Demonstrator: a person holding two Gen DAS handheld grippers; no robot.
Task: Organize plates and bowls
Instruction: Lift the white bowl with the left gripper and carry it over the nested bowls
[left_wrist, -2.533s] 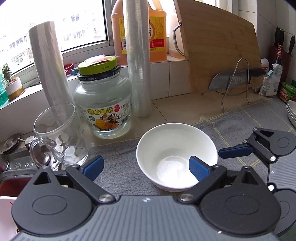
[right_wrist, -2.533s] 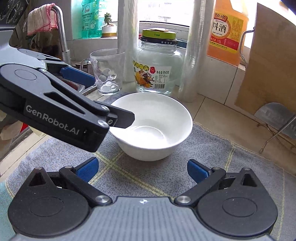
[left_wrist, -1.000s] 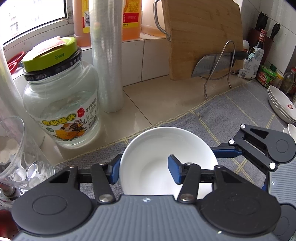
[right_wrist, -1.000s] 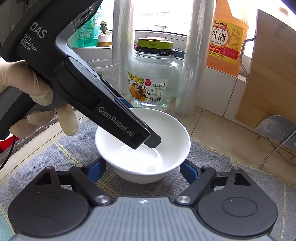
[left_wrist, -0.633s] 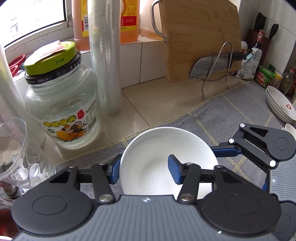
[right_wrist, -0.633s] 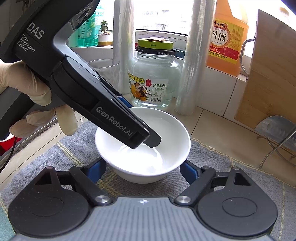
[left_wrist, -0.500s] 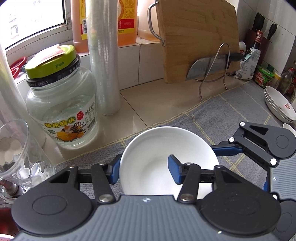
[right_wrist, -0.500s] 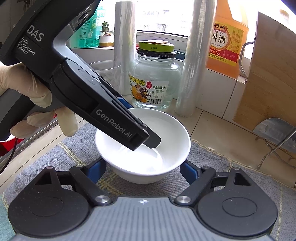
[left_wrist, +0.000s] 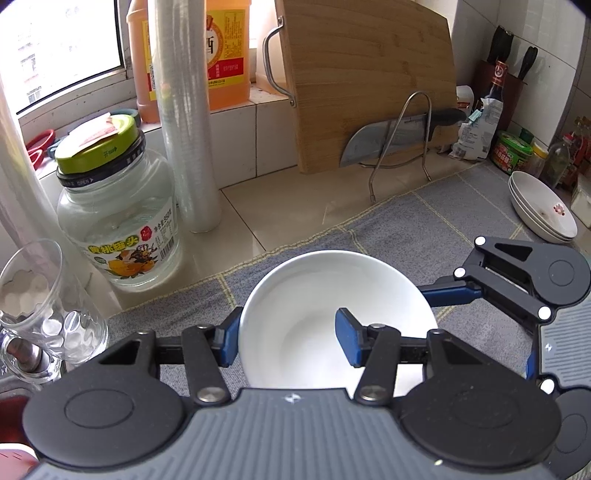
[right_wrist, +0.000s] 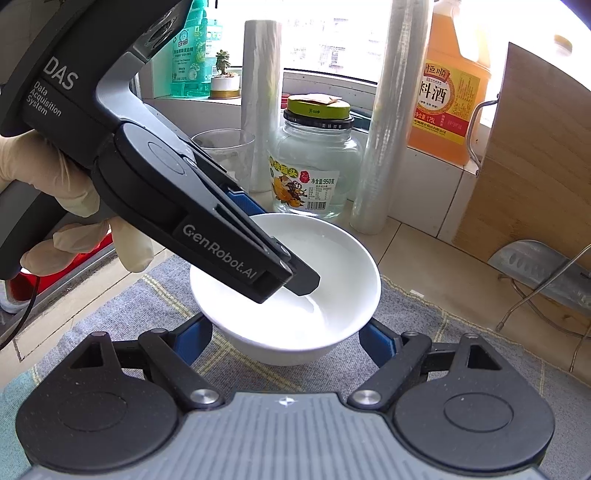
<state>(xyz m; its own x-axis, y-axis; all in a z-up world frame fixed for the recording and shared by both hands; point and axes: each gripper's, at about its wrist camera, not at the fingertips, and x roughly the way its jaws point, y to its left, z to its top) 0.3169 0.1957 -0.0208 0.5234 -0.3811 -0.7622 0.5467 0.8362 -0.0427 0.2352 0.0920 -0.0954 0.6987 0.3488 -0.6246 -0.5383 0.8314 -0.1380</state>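
Two grippers meet on one glossy white ceramic bowl (left_wrist: 332, 295), round and deep with a smooth thin rim. The left gripper (left_wrist: 288, 341) is clamped on the bowl's near-left wall, one blue pad outside and the other inside against the glaze. The right gripper (right_wrist: 284, 338) has its blue fingers (right_wrist: 376, 341) set against the bowl's outer curve on either side, cradling it at the near side. Beneath the bowl lies a grey woven cloth (left_wrist: 388, 225) with thin yellow check lines. Beyond the left gripper's tips and to their left stands a clear glass jar (left_wrist: 118, 218) with a green lid, and beside it a tall roll of cling film (left_wrist: 184, 122). Far right of the left gripper, shallow white plates (left_wrist: 541, 210) sit stacked.
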